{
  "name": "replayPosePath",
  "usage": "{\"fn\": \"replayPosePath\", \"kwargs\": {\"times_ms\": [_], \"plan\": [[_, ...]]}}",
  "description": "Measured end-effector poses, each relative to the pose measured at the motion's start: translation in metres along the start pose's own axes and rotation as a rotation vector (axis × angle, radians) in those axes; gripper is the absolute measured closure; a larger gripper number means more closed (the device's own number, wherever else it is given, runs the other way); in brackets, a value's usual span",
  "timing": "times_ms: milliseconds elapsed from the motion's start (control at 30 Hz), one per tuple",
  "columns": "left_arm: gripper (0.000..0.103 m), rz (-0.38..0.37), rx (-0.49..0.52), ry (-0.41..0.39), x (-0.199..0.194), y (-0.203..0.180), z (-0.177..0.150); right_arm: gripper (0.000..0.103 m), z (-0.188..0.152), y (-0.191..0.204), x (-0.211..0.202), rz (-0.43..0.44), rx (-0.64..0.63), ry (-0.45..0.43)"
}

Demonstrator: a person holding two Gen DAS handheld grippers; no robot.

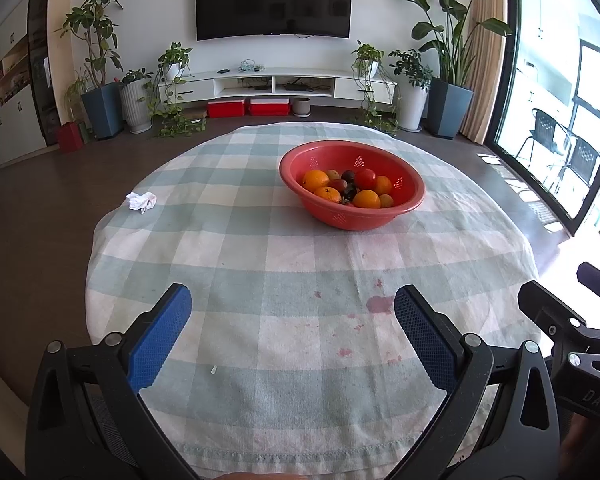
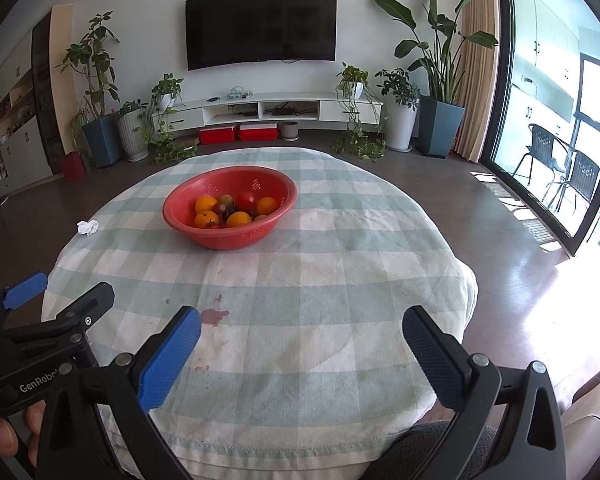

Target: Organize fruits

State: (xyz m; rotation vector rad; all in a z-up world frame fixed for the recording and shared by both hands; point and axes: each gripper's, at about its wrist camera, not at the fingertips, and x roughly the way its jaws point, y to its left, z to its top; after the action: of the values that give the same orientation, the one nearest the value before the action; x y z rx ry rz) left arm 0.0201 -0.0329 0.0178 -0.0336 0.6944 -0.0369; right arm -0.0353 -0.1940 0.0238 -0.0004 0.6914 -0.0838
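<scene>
A red perforated bowl (image 1: pixel 412 196) sits on the far half of the round table; the right wrist view has the same bowl (image 2: pixel 180 220) at centre left. It holds several oranges (image 1: pixel 315 179), a red tomato (image 1: pixel 365 178) and small dark fruits (image 1: pixel 348 191). My left gripper (image 1: pixel 292 300) hangs open over the near table edge, well short of the bowl, nothing between its blue pads (image 1: pixel 160 336). My right gripper (image 2: pixel 300 322) is likewise open and empty, to the right of the left one. The left gripper (image 2: pixel 52 296) shows at the right wrist view's left edge.
A checked green-and-white cloth (image 1: pixel 240 240) with reddish stains (image 1: pixel 380 304) covers the table. A crumpled white tissue (image 1: pixel 141 201) lies at the cloth's left edge. Beyond the table stand potted plants (image 1: pixel 96 60), a TV console (image 1: pixel 276 82) and glass doors (image 1: pixel 556 92) at right.
</scene>
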Motion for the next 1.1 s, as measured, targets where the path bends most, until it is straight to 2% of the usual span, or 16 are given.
{"fn": "replayPosePath", "kwargs": {"times_ms": [1100], "plan": [[0.0,0.004,-0.002,0.005,-0.0007,-0.0006,-0.0006,0.0,0.0026,0.0008,0.001,-0.003,0.002,0.009]]}}
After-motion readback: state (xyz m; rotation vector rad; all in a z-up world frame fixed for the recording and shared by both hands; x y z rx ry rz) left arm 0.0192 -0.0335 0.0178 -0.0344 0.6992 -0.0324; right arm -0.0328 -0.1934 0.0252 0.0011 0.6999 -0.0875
